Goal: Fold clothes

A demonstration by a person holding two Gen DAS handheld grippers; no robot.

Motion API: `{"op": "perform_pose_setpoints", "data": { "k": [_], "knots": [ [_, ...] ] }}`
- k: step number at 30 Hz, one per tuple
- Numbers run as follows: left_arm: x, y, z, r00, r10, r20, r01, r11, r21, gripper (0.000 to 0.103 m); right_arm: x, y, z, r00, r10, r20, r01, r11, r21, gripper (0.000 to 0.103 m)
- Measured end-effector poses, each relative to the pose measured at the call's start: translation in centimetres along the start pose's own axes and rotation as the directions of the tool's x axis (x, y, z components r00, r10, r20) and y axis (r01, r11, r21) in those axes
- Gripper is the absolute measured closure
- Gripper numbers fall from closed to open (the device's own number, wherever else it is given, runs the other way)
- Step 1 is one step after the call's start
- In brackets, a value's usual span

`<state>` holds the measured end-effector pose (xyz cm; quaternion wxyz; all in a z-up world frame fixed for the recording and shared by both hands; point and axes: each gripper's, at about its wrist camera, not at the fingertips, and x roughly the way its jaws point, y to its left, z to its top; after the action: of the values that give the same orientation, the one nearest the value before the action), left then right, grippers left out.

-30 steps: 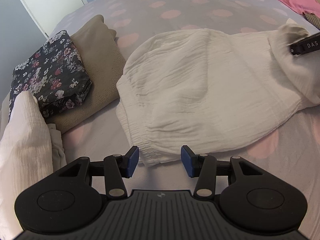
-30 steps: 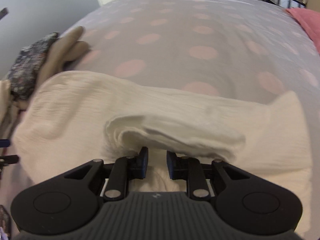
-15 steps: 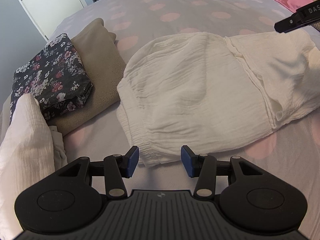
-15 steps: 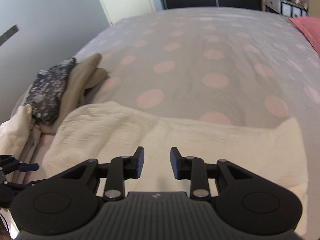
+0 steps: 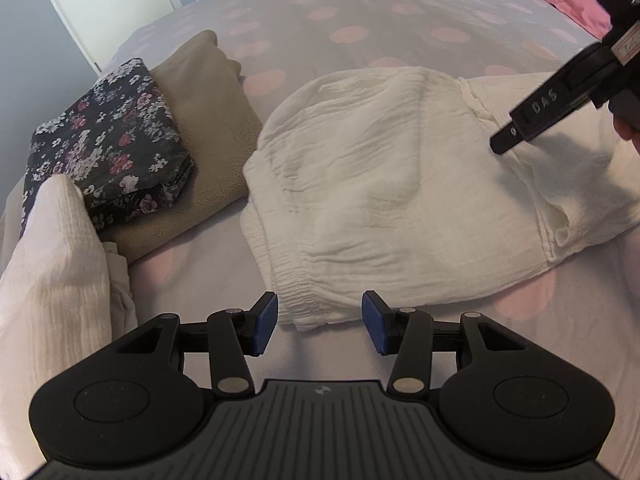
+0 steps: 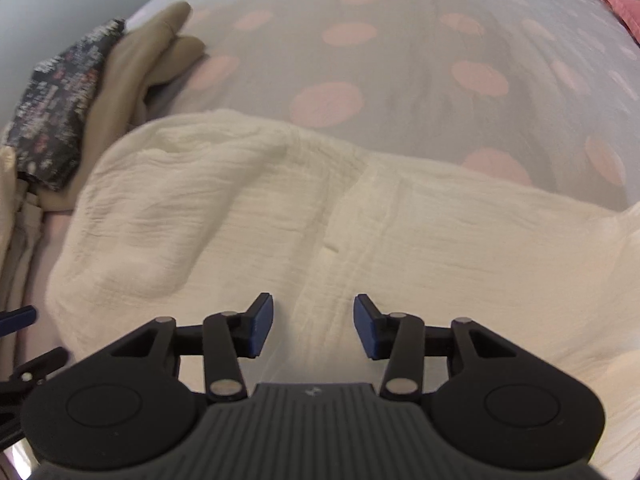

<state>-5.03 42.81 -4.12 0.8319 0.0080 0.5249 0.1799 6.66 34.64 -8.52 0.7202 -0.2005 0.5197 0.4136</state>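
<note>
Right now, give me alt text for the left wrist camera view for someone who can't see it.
A cream crinkled garment lies partly folded on a polka-dot bed, its elastic waistband just beyond the open, empty left gripper. The right gripper hovers over its right side; folded floral and tan clothes sit left.

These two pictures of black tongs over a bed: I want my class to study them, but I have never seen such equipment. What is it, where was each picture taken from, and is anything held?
A person holds a two-finger gripper in each hand, each with a camera looking along its fingers. One picture is from the left gripper, the other from the right gripper. Both hover over a white garment, partly folded, on a spotted bedspread. Beside it lie a floral bundle on a beige one, with more pale cloth nearer. Neither gripper holds anything: the left one's blue pads stand apart at the waistband, and the right one's jaws are opening above the cloth.
</note>
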Motion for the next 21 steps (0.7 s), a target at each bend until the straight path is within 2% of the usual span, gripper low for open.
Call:
{"op": "perform_pose_setpoints", "data": {
  "k": [1, 3, 6, 10, 11, 13, 19, 21],
  "knots": [
    [0.1, 0.3, 0.0, 1.0, 0.007, -0.003, -0.007, 1.0, -0.012, 0.059, 0.4, 0.0, -0.1, 1.0, -0.014, -0.015, 0.014, 1.0, 0.007, 0.059],
    [0.1, 1.0, 0.0, 1.0, 0.015, -0.004, -0.016, 0.999, -0.039, 0.059, 0.9, -0.8, -0.4, 0.999, -0.009, -0.031, 0.01, 0.999, 0.038, 0.077],
    [0.1, 1.9, -0.3, 1.0, 0.026, -0.008, -0.027, 0.997, -0.068, 0.059, 1.2, -2.2, -0.8, 0.999, 0.01, -0.04, -0.006, 0.997, 0.079, 0.081],
    [0.1, 2.2, -0.6, 0.999, 0.033, -0.017, -0.034, 0.996, -0.08, 0.059, 1.1, -3.7, -0.7, 0.998, 0.06, -0.036, -0.053, 0.984, 0.17, 0.077],
    [0.0, 2.2, -0.7, 0.999, 0.033, -0.016, -0.035, 0.996, -0.079, 0.059, 1.0, -3.7, -0.6, 0.997, 0.071, -0.037, -0.063, 0.979, 0.194, 0.07],
    [-0.1, 2.1, -0.7, 0.999, 0.034, -0.014, -0.035, 0.996, -0.077, 0.059, 1.0, -3.2, -0.4, 0.997, 0.068, -0.034, -0.059, 0.977, 0.206, 0.067],
    [-0.1, 1.8, -0.4, 1.0, 0.027, -0.01, -0.028, 0.997, -0.067, 0.059, 1.9, 0.5, -0.7, 0.998, -0.058, -0.038, 0.059, 0.998, 0.032, 0.065],
    [-0.1, 1.8, -0.4, 1.0, 0.025, -0.009, -0.026, 0.997, -0.066, 0.059, 2.2, 1.3, -1.2, 0.994, -0.103, -0.021, 0.102, 0.994, -0.041, 0.07]
  ]
}}
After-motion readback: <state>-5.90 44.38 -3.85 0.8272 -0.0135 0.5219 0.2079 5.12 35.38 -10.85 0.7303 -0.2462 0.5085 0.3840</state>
